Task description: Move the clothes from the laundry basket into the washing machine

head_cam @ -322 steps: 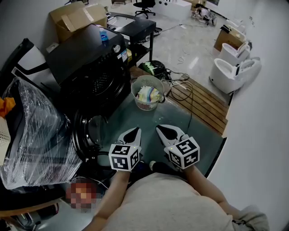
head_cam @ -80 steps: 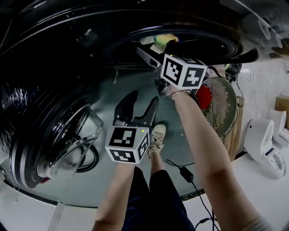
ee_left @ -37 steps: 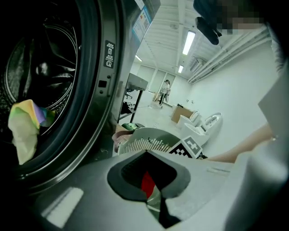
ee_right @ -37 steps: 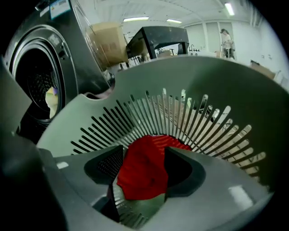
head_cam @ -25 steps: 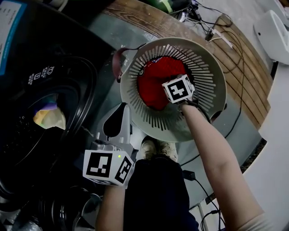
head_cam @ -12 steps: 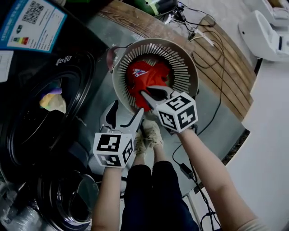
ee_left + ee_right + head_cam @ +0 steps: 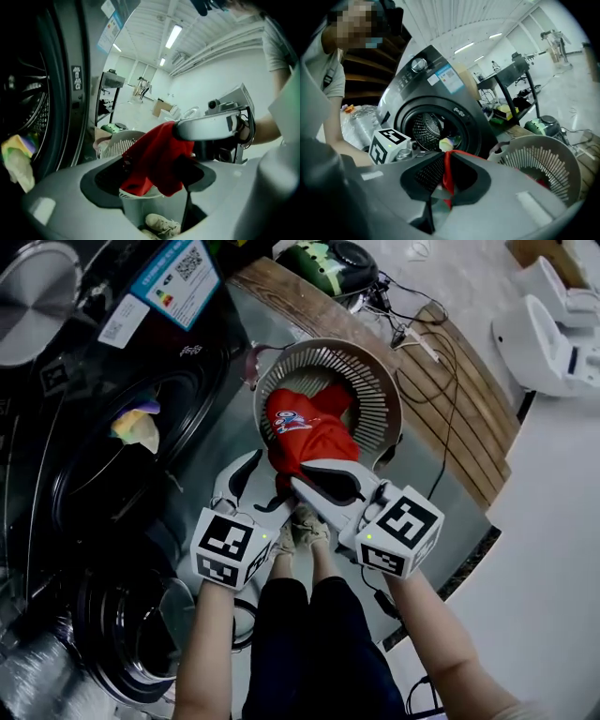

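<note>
- Head view shows our right gripper (image 7: 300,484) just above the near rim of the basket (image 7: 380,381), its jaws closed on a red shirt (image 7: 305,432).
- In the right gripper view, a thin fold of the red cloth is pinched tight between the two jaws, with the basket off to the right of them.
- The shirt stretches from inside the basket up to that gripper. A printed patch shows on the part lying over the near rim.
- Our left gripper (image 7: 267,482) sits just beside the right one, on the washer side of the basket. Its jaws stand wide apart and clamp nothing.
- In the left gripper view, the shirt hangs beyond those open jaws with the basket behind and below it.
- The washer (image 7: 84,362) stands just left of the basket. Its door (image 7: 131,643) is swung open on the near side.
- A pale yellow cloth (image 7: 136,426) lies in the drum.
- Our shoes (image 7: 305,521) show below the grippers, near the basket's near side.
- Cables (image 7: 422,334) trail over wooden boards (image 7: 469,427) on the far side of the basket.
</note>
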{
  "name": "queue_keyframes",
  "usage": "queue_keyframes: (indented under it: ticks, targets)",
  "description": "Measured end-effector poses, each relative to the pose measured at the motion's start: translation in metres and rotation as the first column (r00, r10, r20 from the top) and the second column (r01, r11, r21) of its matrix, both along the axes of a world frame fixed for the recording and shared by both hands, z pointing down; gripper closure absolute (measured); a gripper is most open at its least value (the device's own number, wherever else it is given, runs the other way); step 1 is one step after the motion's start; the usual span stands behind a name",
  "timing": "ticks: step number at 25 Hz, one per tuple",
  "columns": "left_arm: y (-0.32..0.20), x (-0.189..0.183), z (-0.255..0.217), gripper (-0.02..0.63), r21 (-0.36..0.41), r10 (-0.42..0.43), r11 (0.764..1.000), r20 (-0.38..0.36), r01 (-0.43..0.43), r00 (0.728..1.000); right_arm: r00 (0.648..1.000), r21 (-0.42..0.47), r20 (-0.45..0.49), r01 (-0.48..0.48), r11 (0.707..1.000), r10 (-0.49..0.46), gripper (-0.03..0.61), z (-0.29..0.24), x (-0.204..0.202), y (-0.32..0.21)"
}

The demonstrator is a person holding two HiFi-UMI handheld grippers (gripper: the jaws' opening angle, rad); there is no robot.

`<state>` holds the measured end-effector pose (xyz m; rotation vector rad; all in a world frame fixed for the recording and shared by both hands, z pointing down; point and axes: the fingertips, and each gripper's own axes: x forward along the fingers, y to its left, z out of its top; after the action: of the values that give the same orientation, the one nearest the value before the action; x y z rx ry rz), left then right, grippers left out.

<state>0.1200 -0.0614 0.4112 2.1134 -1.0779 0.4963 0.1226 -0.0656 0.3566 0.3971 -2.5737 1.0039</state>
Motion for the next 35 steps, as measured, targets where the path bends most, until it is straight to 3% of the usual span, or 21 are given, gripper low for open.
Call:
queue_keyframes:
  ticks: [3, 6, 9, 13, 17, 21, 23, 25, 27, 29, 32, 35]
  targets:
    - [-0.006, -0.006, -0.025, 0.273, 0.097, 0.023, 0.995, 0.038, -0.026, 0.999, 0.996, 0.041, 0.048, 0.080, 0.996, -0.081, 0.525, -0.030, -0.018, 0.009]
    - [-0.006, -0.010, -0.047, 0.409, 0.167, 0.014, 0.986, 0.024, -0.018, 1.000, 0.986, 0.087, 0.067, 0.144, 0.986, -0.151, 0.526, -0.047, -0.033, 0.013]
    - [-0.001, -0.026, -0.055, 0.493, 0.189, -0.065, 0.980, 0.028, 0.058, 0.997, 0.977, 0.118, 0.080, 0.189, 0.975, -0.199, 0.523, -0.053, -0.048, 0.013]
    - [0.015, -0.051, -0.054, 0.520, 0.172, -0.172, 0.972, 0.047, 0.162, 0.984, 0.971, 0.173, 0.036, 0.225, 0.959, -0.235, 0.497, -0.053, -0.062, 0.024]
    - [0.029, -0.086, -0.056, 0.523, 0.156, -0.280, 0.950, 0.027, 0.272, 0.960, 0.980, 0.174, -0.054, 0.196, 0.965, -0.189, 0.389, -0.039, -0.059, 0.024]
    - [0.042, -0.111, -0.066, 0.523, 0.195, -0.312, 0.935, 0.060, 0.296, 0.948, 0.971, 0.173, -0.131, 0.222, 0.960, -0.201, 0.310, -0.021, -0.062, 0.030]
    - [0.049, -0.125, -0.070, 0.523, 0.202, -0.339, 0.926, 0.069, 0.320, 0.938, 0.953, 0.229, -0.193, 0.276, 0.934, -0.234, 0.265, -0.014, -0.073, 0.038]
    - [0.054, -0.137, -0.076, 0.526, 0.211, -0.374, 0.912, 0.068, 0.353, 0.925, 0.921, 0.296, -0.282, 0.350, 0.889, -0.268, 0.172, -0.005, -0.083, 0.047]
    - [0.059, -0.148, -0.086, 0.526, 0.222, -0.411, 0.893, 0.050, 0.391, 0.910, 0.886, 0.313, -0.359, 0.412, 0.856, -0.294, 0.070, 0.013, -0.092, 0.055]
    - [0.066, -0.155, -0.094, 0.526, 0.230, -0.443, 0.875, 0.026, 0.426, 0.896, 0.852, 0.302, -0.422, 0.454, 0.839, -0.309, 0.037, 0.038, -0.099, 0.061]
    - [0.075, -0.165, -0.095, 0.527, 0.226, -0.477, 0.858, 0.016, 0.462, 0.879, 0.825, 0.290, -0.487, 0.463, 0.837, -0.288, 0.053, 0.071, -0.110, 0.059]
    - [0.084, -0.176, -0.089, 0.527, 0.205, -0.526, 0.830, -0.020, 0.519, 0.850, 0.823, 0.306, -0.512, 0.443, 0.843, -0.247, 0.160, 0.091, -0.123, 0.054]
